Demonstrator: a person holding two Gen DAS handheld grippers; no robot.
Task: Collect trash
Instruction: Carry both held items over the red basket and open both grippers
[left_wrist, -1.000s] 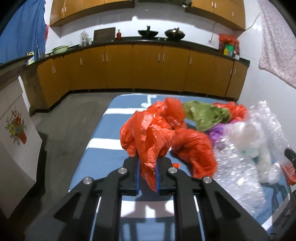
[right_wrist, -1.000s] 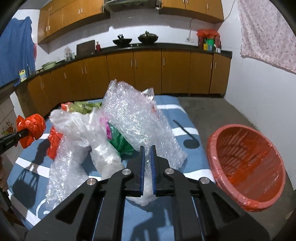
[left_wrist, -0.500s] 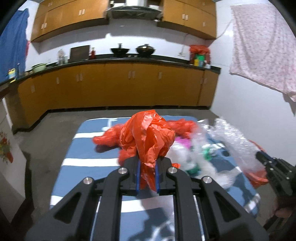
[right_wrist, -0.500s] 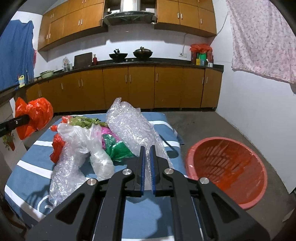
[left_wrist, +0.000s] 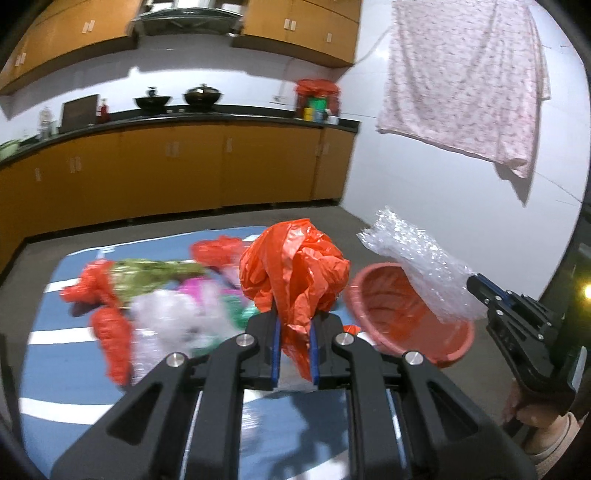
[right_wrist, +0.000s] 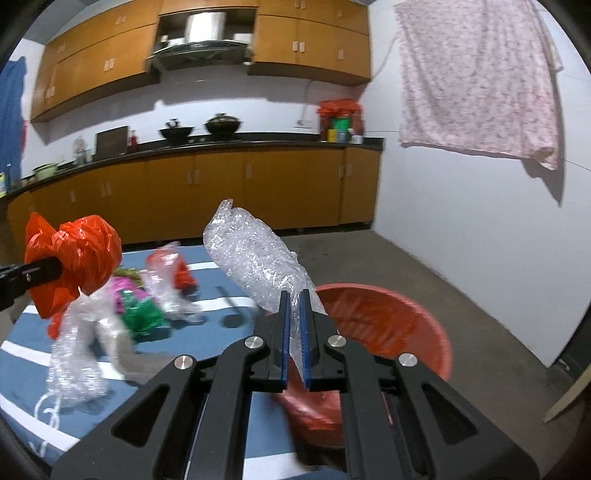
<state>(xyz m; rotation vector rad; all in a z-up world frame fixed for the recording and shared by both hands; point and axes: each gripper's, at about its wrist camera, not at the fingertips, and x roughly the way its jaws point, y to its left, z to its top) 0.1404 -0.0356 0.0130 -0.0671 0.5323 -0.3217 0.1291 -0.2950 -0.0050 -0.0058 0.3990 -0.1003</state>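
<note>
My left gripper (left_wrist: 293, 328) is shut on a crumpled orange plastic bag (left_wrist: 295, 266) and holds it above the blue striped table (left_wrist: 74, 373), left of the red basket (left_wrist: 391, 306). My right gripper (right_wrist: 294, 314) is shut on a piece of clear bubble wrap (right_wrist: 255, 258) and holds it over the near rim of the red basket (right_wrist: 388, 317). In the left wrist view the right gripper (left_wrist: 476, 286) and its bubble wrap (left_wrist: 417, 258) hang over the basket. In the right wrist view the orange bag (right_wrist: 74, 254) shows at the left.
More trash lies on the table: orange, green, pink and clear plastic bags (left_wrist: 155, 295), also in the right wrist view (right_wrist: 140, 306). Kitchen cabinets (left_wrist: 184, 173) line the far wall. A pink cloth (left_wrist: 465, 81) hangs at the right. Concrete floor (right_wrist: 480, 295) surrounds the basket.
Both grippers have lifted their loads off the table and swung right toward the red basket. The bubble wrap has come clear of the pile and now hangs over the basket.
</note>
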